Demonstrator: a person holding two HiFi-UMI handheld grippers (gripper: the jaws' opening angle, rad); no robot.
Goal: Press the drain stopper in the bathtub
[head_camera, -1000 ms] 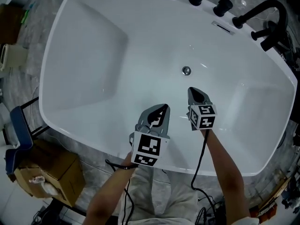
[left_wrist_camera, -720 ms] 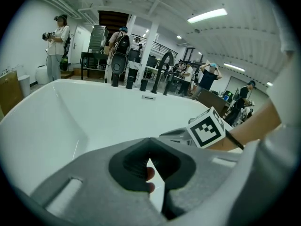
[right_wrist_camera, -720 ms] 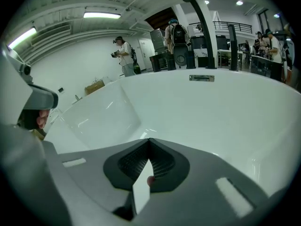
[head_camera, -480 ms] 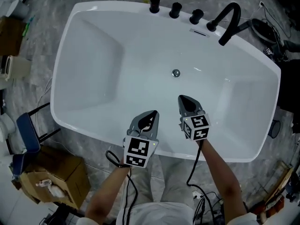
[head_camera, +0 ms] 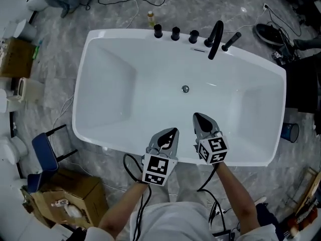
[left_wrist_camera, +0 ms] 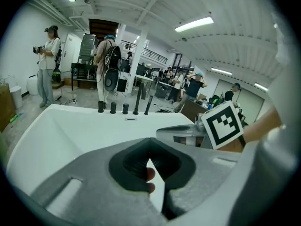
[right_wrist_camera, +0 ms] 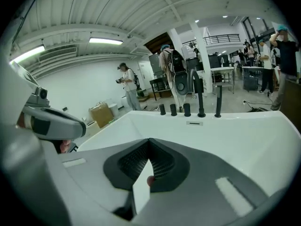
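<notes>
drain stopper [head_camera: 185, 89] only in head view

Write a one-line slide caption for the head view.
Left hand-held gripper and right hand-held gripper, both shut, poised over the bathtub near side, short of the drain stopper.

The floor [head_camera: 55, 49] is grey marbled stone, strewn with loose cables [head_camera: 118, 4]. A blue chair [head_camera: 44, 153] stands beside an open cardboard box [head_camera: 75, 197], and a second box [head_camera: 14, 58] sits farther off. Overhead, a white ribbed ceiling [left_wrist_camera: 141, 4] carries lit fluorescent tubes [left_wrist_camera: 194, 23]. Plain white walls [right_wrist_camera: 84, 88] bound an open workshop where several people [left_wrist_camera: 47, 62] stand.
</notes>
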